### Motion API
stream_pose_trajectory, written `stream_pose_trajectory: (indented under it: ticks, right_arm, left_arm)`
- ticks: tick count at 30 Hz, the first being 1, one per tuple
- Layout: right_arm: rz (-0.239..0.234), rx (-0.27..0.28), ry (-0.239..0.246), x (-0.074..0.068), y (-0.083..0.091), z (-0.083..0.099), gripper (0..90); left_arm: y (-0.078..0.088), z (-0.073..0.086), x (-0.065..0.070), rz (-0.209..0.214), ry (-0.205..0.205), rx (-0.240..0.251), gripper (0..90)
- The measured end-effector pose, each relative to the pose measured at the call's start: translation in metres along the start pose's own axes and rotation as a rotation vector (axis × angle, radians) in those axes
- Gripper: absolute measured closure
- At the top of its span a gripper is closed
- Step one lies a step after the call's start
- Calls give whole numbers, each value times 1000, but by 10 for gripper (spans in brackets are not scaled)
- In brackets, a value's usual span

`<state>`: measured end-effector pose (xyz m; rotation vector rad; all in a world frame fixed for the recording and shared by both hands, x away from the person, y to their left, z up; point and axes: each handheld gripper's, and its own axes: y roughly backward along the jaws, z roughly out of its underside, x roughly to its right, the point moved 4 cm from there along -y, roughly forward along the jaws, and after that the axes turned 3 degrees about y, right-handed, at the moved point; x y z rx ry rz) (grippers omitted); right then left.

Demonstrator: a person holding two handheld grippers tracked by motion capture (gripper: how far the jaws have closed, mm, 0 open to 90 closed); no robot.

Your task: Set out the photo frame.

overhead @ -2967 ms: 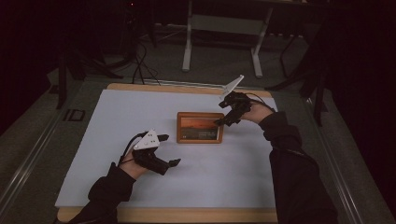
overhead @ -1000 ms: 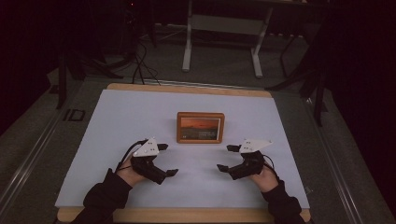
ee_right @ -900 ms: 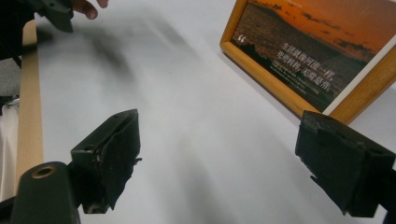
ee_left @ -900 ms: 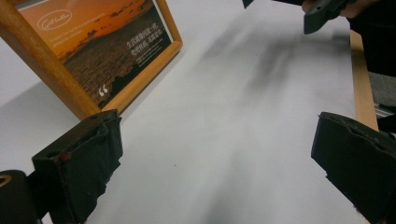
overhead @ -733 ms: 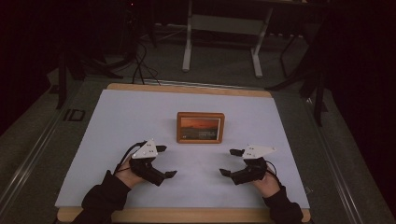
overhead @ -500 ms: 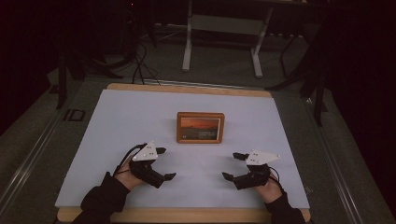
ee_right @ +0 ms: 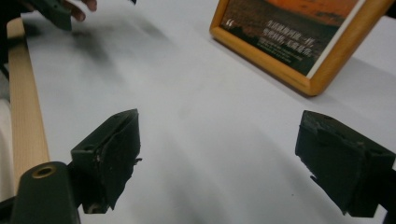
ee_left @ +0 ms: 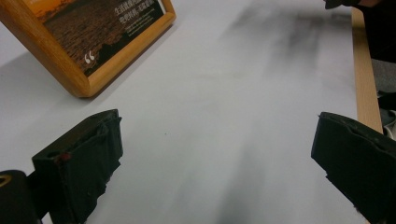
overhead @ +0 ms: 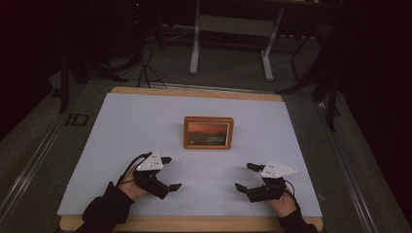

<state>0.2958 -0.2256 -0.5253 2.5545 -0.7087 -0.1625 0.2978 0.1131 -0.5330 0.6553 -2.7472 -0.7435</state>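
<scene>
Mid-table, picture frame (overhead: 208,132) flat, long axis crosswise

Bare sheet (overhead: 145,126) btwn both hand-held grippers; sole obstacle: picture frame (overhead: 208,133), centre, well apart.

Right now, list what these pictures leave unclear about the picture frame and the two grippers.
- Picture frame, high view: the printed lines are too small to read.
- Left gripper view: the frame's upper part is cut off by the top and left edges.
- Right gripper view: the frame's top is cut off by the top edge.
- Left gripper, right gripper: both open and empty; the hands hide their handles in the high view.
</scene>
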Motion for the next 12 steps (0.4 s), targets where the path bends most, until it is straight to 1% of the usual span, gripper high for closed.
stream_pose_trajectory:
  ticks: [2, 3, 5, 7, 9, 12]
  right_arm:
    - [14, 20, -9, 2, 2, 0, 137]
    - [14, 20, -9, 2, 2, 0, 137]
    - [25, 46, -28, 5, 3, -1, 137]
    - [37, 55, -29, 6, 3, -1, 137]
    - [45, 54, -32, 8, 3, 0, 137]
    - [47, 50, -36, 9, 2, 1, 137]
  left_arm:
    - [0, 0, 0, 1, 0, 5, 26]
    - [0, 0, 0, 1, 0, 5, 26]
    - [-1, 0, 0, 4, -2, 4, 26]
    - [-1, 0, 1, 4, -5, 6, 26]
    - [-1, -1, 1, 5, -12, 4, 26]
    - [0, -2, 1, 7, -11, 10, 26]
